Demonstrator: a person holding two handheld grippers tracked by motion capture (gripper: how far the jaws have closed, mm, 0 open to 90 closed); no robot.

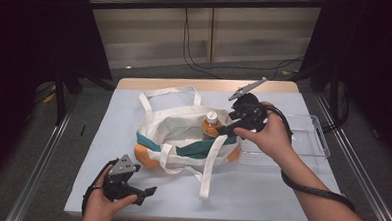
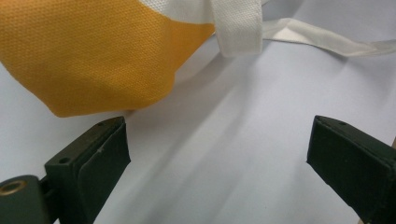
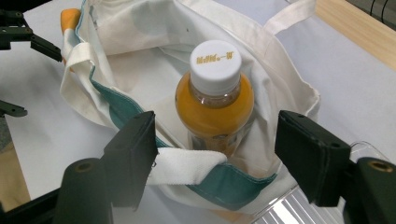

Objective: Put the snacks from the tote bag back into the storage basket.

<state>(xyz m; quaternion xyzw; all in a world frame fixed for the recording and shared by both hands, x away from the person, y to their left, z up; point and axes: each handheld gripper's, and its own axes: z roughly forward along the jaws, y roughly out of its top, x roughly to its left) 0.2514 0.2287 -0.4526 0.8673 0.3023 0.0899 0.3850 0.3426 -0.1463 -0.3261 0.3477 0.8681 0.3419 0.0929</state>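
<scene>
1. A bottle [image 3: 215, 100] of orange drink with a white cap stood upright inside the open tote bag [image 1: 183, 132], at the bag's right end, mid-surface.
2. The right claw [image 3: 215, 158] hovered at the bag's right edge, just right of the bottle in the high view. In the right gripper view, the bottle sat just beyond the gap between the jaws, centred between them.
3. The right jaws were partly open with no pad on the bottle. The bag's rim and a white strap [image 3: 187, 167] lay between them, with the strap end against the left jaw.
4. The left claw [image 2: 217, 149] rested at the near-left of the surface [image 1: 260, 193], with jaws wide apart and nothing in them.
5. The bag's orange corner [image 2: 88, 51] lay just past the left claw, well apart from the bottle.
6. A clear tray [image 1: 312, 145] sat right of the bag.
</scene>
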